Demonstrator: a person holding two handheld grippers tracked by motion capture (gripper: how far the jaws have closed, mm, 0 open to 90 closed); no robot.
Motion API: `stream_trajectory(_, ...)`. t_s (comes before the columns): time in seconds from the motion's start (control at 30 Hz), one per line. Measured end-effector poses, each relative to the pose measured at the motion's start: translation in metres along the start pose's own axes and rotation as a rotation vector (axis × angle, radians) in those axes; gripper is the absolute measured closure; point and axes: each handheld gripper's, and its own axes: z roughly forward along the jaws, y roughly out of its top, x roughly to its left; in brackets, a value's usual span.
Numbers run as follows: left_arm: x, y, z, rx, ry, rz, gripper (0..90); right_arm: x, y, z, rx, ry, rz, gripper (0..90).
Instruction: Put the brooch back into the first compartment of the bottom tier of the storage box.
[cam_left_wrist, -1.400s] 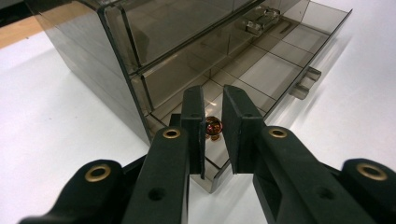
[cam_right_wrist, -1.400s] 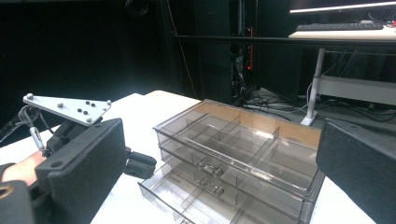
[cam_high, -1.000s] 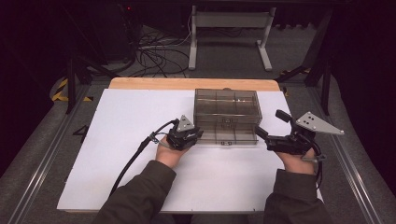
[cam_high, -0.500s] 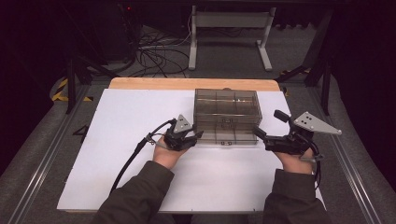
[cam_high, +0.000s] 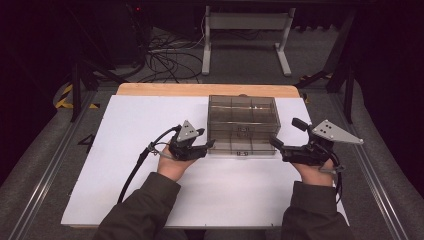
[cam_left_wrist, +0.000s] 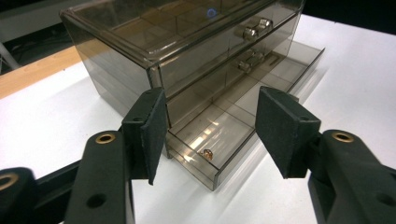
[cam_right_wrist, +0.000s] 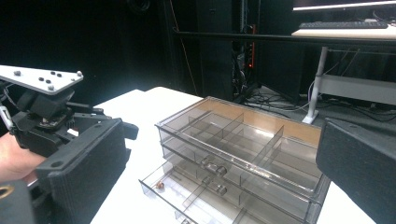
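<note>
Nearest the person in the high view, both forearms enter from the bottom edge and each hand carries a gripper at the front of the white table (cam_high: 125, 200). The left gripper (cam_high: 207, 146) sits at the near-left corner of the smoky clear drawer box (cam_high: 242, 125); whether it touches the corner cannot be told. The right gripper (cam_high: 286, 136) is off the near-right corner, apart from the box. Left gripper view: its black pads (cam_left_wrist: 150, 130) stand wide apart, released, nothing between them; the gap frames the corner of the bottom drawer (cam_left_wrist: 219, 140), which is pulled partway out toward the person. A small brownish object (cam_left_wrist: 206, 154) lies in that drawer's front corner compartment, directly ahead of and below the left jaws; its identity is too small to tell. Right gripper view: jaws likewise spread and empty, looking across the box front from the other side, with the same small object (cam_right_wrist: 159, 185) at the far end of the open drawer and the left gripper (cam_right_wrist: 88, 122) beyond it. Judgement: the left gripper is much the nearer to the object, which lies forward and down from it. The drawer's long axis runs left–right across the table; its travel runs near–far, so a closing push would go away from the person. The two upper drawers, with small knobs (cam_left_wrist: 256, 27), look closed. Farther back is the wooden table edge (cam_high: 200, 90).
</note>
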Motion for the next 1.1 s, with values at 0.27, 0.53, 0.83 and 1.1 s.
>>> stream_trajectory(0.27,0.0,0.005,-0.011,-0.046,-0.011,0.012,38.6,0.0,0.0,0.001,0.005,0.0,-0.002,2.4)
stream_trajectory(0.53,0.006,0.007,-0.021,-0.053,-0.003,0.005,33.4,0.001,-0.001,0.002,0.009,0.001,-0.006,2.4)
stream_trajectory(0.83,0.008,0.009,-0.033,-0.063,0.007,0.014,29.2,0.001,-0.001,0.003,0.014,-0.002,-0.001,2.4)
stream_trajectory(1.1,0.01,0.01,-0.043,-0.082,0.016,0.008,27.0,0.001,-0.001,0.002,0.013,-0.002,-0.003,2.4)
